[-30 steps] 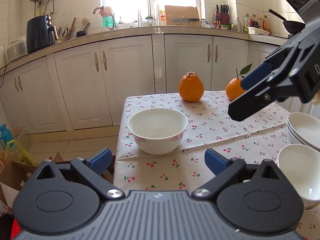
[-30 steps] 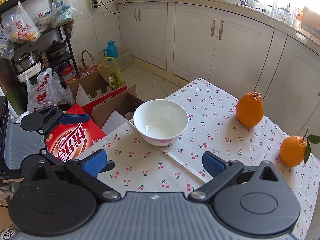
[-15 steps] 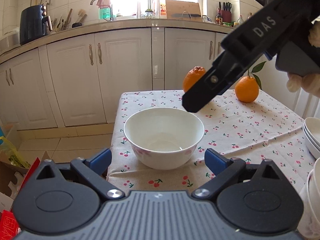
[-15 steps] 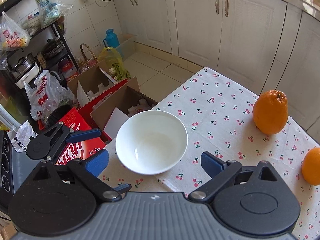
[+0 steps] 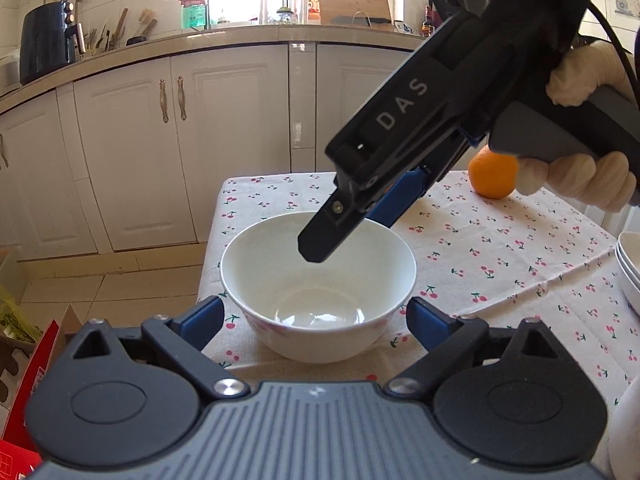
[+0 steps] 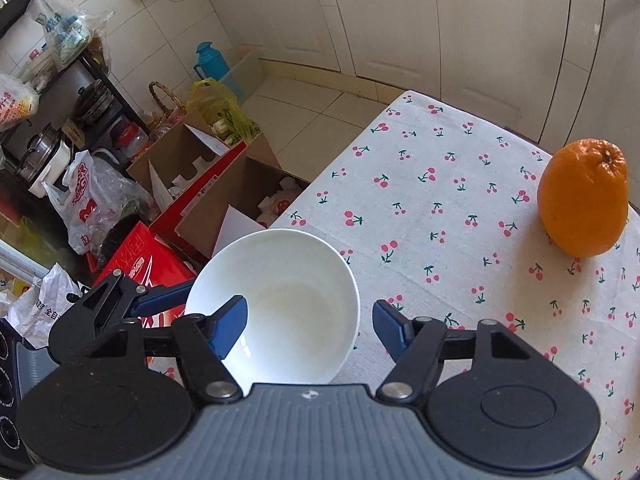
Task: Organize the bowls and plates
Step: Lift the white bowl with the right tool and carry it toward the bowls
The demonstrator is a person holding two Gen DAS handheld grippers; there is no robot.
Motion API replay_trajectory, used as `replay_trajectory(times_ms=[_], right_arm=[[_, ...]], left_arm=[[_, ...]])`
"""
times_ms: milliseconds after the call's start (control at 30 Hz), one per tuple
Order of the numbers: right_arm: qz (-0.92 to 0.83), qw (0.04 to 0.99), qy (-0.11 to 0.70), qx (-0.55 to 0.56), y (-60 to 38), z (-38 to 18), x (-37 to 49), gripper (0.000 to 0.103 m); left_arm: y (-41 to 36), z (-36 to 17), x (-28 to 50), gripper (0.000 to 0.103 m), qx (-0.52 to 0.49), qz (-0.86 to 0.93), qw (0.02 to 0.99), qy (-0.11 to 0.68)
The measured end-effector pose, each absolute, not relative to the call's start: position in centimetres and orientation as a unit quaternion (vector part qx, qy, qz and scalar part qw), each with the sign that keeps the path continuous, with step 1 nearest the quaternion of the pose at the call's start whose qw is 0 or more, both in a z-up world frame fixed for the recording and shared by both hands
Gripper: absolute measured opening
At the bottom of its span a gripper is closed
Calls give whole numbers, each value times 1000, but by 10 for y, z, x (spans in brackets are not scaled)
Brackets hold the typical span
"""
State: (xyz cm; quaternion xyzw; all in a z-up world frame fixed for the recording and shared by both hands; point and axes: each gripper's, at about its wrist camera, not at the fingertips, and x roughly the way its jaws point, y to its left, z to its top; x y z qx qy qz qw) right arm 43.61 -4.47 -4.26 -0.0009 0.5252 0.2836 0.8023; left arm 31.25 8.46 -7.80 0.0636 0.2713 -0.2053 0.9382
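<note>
White bowl (image 5: 318,292) on cherry-print cloth at counter (image 6: 440,184) corner. Right hand-held gripper (image 6: 310,330) spread, one finger inside bowl, other outside rim. Left hand-held gripper (image 5: 314,318) spread, flanking bowl.

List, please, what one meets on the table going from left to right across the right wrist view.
White bowl at the table's left edge, then the bare cherry-print tablecloth, then the orange near the right edge.
</note>
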Motion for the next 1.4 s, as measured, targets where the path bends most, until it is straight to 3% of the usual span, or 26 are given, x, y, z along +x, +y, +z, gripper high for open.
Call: replay_trajectory(times_ms=[367, 833, 1400], right_arm=[[292, 795, 532, 3, -40, -49, 438, 65], [298, 795, 528, 20, -50, -45, 429, 65], [314, 807, 499, 34, -80, 1, 343, 65]], left_arm=[[81, -78, 316, 92, 65, -208, 939, 268], [80, -68, 308, 92, 76, -217, 936, 267], [67, -26, 230, 92, 81, -242, 936, 244]])
